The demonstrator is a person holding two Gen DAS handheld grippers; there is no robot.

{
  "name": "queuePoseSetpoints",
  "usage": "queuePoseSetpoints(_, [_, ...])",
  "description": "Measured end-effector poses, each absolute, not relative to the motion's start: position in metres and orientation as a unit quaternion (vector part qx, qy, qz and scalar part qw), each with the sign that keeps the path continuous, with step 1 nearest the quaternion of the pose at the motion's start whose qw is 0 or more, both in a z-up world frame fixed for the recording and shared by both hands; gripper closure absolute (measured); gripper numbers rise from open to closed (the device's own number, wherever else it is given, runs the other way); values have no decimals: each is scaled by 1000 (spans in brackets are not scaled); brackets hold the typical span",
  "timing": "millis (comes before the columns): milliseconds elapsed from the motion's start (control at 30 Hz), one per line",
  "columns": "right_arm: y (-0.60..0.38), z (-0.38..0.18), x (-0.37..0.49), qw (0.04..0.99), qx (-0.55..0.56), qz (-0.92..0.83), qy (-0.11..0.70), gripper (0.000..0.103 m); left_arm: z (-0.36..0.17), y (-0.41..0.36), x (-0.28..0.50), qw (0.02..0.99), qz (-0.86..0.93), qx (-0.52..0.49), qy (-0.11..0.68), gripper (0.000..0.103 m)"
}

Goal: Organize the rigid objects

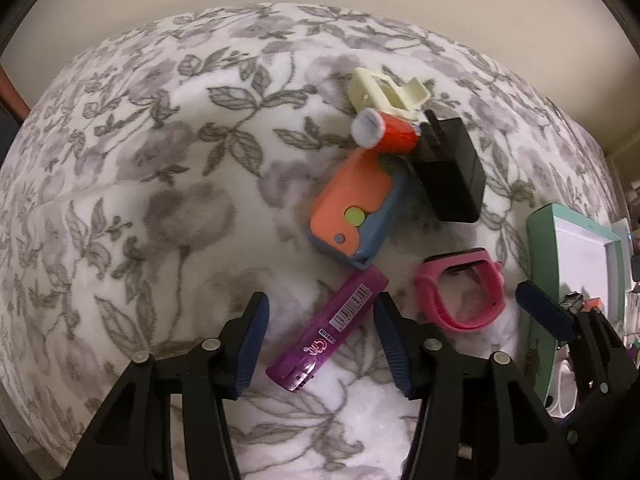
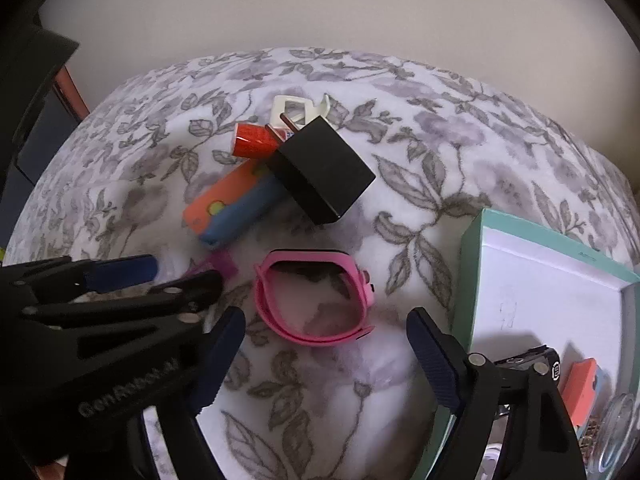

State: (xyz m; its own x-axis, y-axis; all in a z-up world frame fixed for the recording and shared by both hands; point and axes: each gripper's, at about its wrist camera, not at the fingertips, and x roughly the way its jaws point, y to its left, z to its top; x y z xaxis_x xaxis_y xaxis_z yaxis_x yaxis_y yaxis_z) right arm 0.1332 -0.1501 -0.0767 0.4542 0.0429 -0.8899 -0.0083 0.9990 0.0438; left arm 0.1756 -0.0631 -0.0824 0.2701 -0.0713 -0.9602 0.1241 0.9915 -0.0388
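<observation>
Two sets of fingers over the floral blanket, nothing pinched

Left fingers [image 1: 320,340] are spread on either side of the purple lighter [image 1: 328,330]; pads sit just beside it, not pressing. Lighter lies flat on the floral blanket [image 1: 140,180], barcode up, metal end toward me.

Right fingers [image 2: 326,354] are spread wide, pointing down at the pink watch band [image 2: 320,300], which lies just beyond the tips and touches neither pad. Band lies as a closed loop on the blanket.

Past the lighter: orange-and-blue case [image 1: 354,208], its near end almost touching the lighter's far end. Black charger block [image 1: 448,172] lies against the case's right side. Orange spool [image 1: 386,132] with a white end rests on the case's far end, touching the charger. Cream plastic clip [image 1: 384,94] is furthest back, touching the spool.

Teal box [image 2: 472,272], white inside, sits open to the right of the band, at the blanket's edge. A few small things lie in its near corner, partly hidden behind my right finger; one is orange, the rest I can't make out
</observation>
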Motion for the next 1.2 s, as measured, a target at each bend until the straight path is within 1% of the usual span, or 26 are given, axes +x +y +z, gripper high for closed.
queuePoseSetpoints(67, [-151, -77, 133, 854, 15, 7, 519, 22, -82, -58, 176, 796, -54, 19, 602, 58])
queuePoseSetpoints(167, [-152, -76, 134, 857, 23, 2, 514, 23, -79, -44, 176, 795, -43, 11, 605, 62])
queuePoseSetpoints(200, [-152, -76, 134, 858, 24, 1, 513, 24, -80, -41, 177, 795, -41, 9, 606, 65])
queuePoseSetpoints(233, [-152, -76, 134, 859, 27, 1, 511, 27, -80, -39, 177, 795, -36, 10, 606, 70])
queuePoseSetpoints(300, [-152, -78, 135, 857, 38, 5, 513, 29, -80, -36, 176, 795, -32, 12, 606, 73])
queuePoseSetpoints(400, [-149, -81, 135, 858, 33, 0, 513, 30, -80, -32, 176, 795, -33, 10, 606, 74])
queuePoseSetpoints(467, [-148, -81, 135, 858, 36, 2, 512, 34, -80, -31, 176, 795, -32, 10, 606, 75])
queuePoseSetpoints(567, [-148, -81, 135, 859, 40, 3, 511, 36, -82, -34, 176, 796, -31, 14, 605, 78])
queuePoseSetpoints(633, [-147, -81, 135, 860, 41, 4, 509, 39, -81, -37, 176, 796, -31, 14, 605, 81])
queuePoseSetpoints(1200, [-158, -71, 130, 848, 66, 2, 526, 41, -52, -20, 171, 807, -33, -18, 589, 83])
